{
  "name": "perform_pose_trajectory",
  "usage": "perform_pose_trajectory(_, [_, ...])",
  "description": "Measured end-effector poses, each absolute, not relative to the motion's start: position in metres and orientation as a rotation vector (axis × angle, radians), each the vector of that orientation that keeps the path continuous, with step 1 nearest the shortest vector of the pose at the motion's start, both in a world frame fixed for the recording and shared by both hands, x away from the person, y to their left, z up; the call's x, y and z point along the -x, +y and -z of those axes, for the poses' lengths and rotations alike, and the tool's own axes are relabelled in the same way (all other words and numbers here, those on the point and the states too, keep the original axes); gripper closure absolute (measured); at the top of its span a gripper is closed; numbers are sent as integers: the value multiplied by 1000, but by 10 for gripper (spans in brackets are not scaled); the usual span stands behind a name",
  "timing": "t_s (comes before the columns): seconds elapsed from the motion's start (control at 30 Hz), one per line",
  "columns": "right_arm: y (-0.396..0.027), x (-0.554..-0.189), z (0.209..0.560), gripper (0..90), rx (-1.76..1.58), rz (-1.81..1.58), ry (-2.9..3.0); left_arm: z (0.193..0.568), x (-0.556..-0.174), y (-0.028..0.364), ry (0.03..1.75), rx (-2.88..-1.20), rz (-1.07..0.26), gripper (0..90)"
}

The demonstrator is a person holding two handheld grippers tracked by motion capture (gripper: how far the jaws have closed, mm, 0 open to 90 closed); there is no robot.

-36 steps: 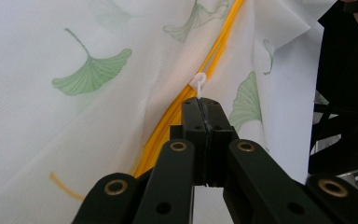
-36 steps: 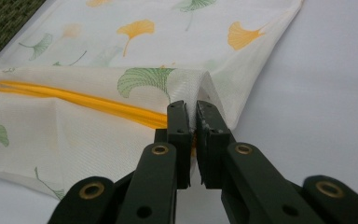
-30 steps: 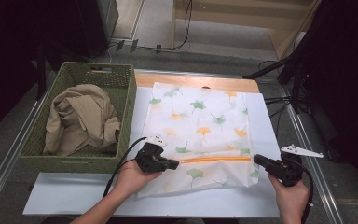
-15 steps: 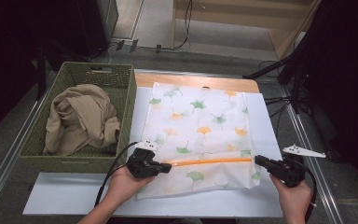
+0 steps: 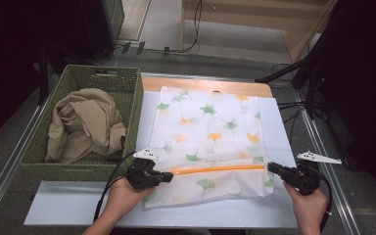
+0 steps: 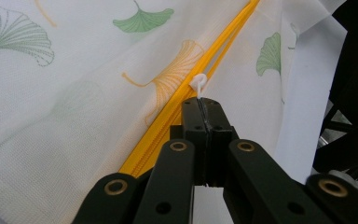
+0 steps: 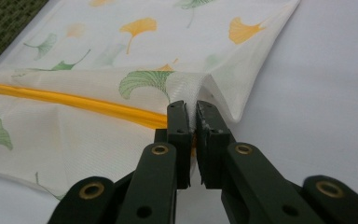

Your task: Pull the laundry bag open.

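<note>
A white mesh bag (image 5: 210,132) printed with green and orange ginkgo leaves lies flat on the white table sheet (image 5: 73,208). An orange zipper (image 5: 218,169) runs across its near part. My left gripper (image 5: 169,175) is at the zipper's left end, shut on the small white zipper pull (image 6: 197,84); in the left gripper view the jaws (image 6: 201,105) meet with the pull's tab between them. My right gripper (image 5: 272,168) is at the bag's right edge, and in the right gripper view it (image 7: 190,109) is shut on a fold of the mesh fabric (image 7: 186,88) beside the zipper's end.
A green woven basket (image 5: 78,169) stands left of the bag with a crumpled beige cloth (image 5: 85,125) inside. A wooden board (image 5: 205,86) shows at the bag's far end. Metal table rails run along both sides; cables lie on the floor beyond.
My left gripper has slid left and a little toward the person along the zipper, and the visible orange line has grown longer. The right gripper has kept still on the bag's edge.
</note>
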State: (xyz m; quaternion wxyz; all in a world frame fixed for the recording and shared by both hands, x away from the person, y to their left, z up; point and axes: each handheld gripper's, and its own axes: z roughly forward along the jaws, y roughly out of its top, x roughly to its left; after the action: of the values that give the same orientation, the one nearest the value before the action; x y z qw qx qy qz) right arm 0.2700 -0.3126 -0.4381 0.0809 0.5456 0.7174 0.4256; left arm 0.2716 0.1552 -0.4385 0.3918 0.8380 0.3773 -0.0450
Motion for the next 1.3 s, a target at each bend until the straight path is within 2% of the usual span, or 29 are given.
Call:
perform_pose_trajectory(0.47, [-329,-271,444,855,-1687,-1236,2103,440,-278,155,968,-2162,40,900])
perform_pose_trajectory(0.9, [-352,-262,446,855,-1730,-1191,2034,439,-284,150,959,-2174,43,900])
perform_pose_trajectory(1.3, [-369,-251,448,855,-1776,-1165,1978,434,-271,159,958,-2172,66,900])
